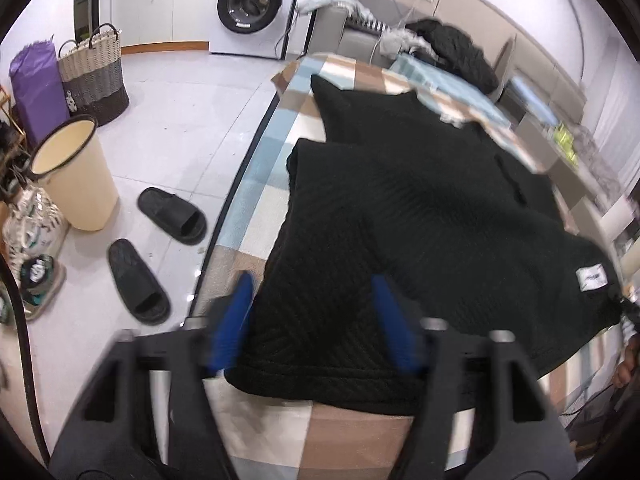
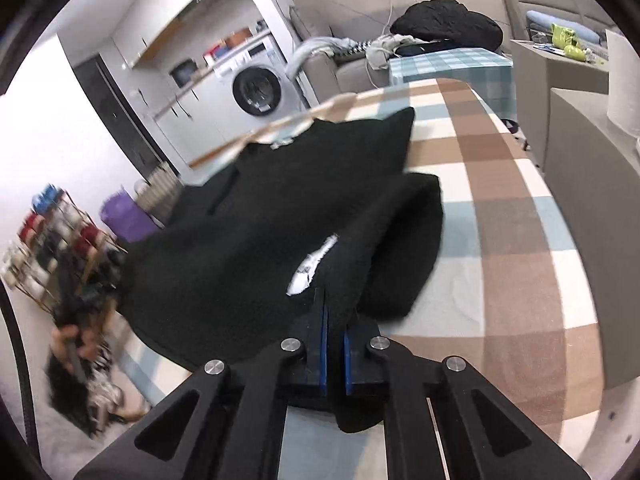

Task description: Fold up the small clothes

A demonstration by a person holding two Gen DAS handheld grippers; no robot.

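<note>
Your left gripper sits at the near hem of the black sweater. Its blue fingers stand apart on either side of the hem, with the knit fabric between them; motion blur hides whether the pads are pressing on the cloth, so its grip cannot be confirmed. The sweater lies on the checked tablecloth in brown, cream and pale blue, with one sleeve folded across the body on the left side. A white label shows near the garment's right edge.

On the floor left of the table, note a pair of black slippers, a cream bin, a woven basket and a purple bag. A washing machine stands against the far wall.

Your right gripper is closed on the sweater's near right edge: the fabric runs up between the two blue pads, which are drawn almost together. The same white label lies just ahead of the fingertips, and a folded sleeve rests beside it on the tablecloth. A dark jacket lies on the sofa beyond the table.
</note>
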